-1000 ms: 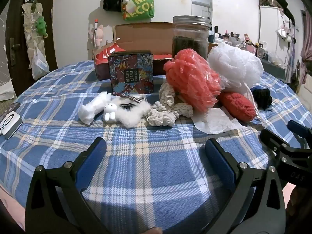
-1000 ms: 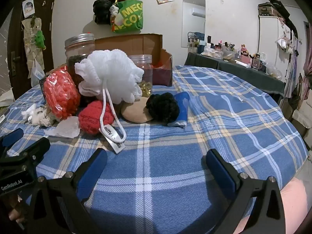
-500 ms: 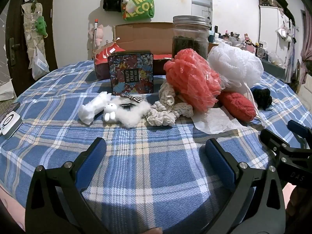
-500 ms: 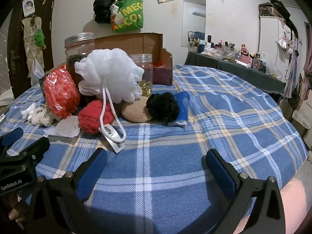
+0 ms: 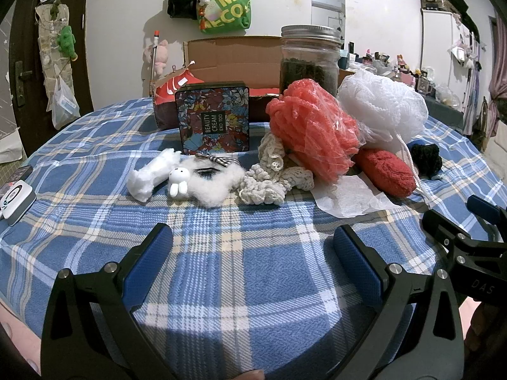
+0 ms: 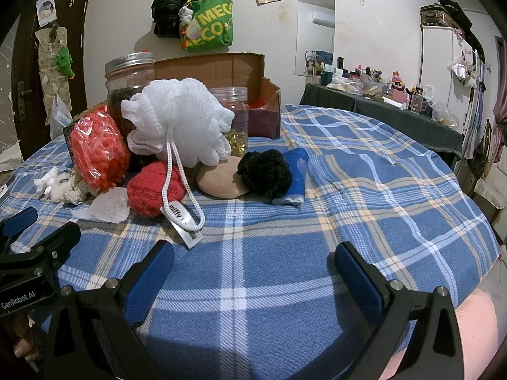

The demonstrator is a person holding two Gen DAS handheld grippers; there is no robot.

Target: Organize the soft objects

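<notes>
Soft objects lie in a heap on the blue plaid tablecloth (image 5: 247, 272). In the left wrist view I see a white wad (image 5: 152, 174), a fluffy white piece with a small rabbit (image 5: 209, 180), cream crochet scrunchies (image 5: 269, 180), a bagged orange sponge (image 5: 313, 133), a white mesh pouf (image 5: 383, 107), a red knit piece (image 5: 388, 172) and a black scrunchie (image 5: 426, 158). The right wrist view shows the pouf (image 6: 177, 126), the red piece (image 6: 155, 188), a tan pad (image 6: 221, 182), the black scrunchie (image 6: 266, 172) and a blue cloth (image 6: 293, 179). My left gripper (image 5: 250, 250) and right gripper (image 6: 252, 262) are open, empty, near the front edge.
A floral tin (image 5: 215, 117), a glass jar with a metal lid (image 5: 309, 60), a clear plastic jar (image 6: 233, 117) and an open cardboard box (image 5: 234, 60) stand behind the heap. A white tissue (image 5: 348, 194) lies in front. A small white device (image 5: 16, 199) sits at the left edge.
</notes>
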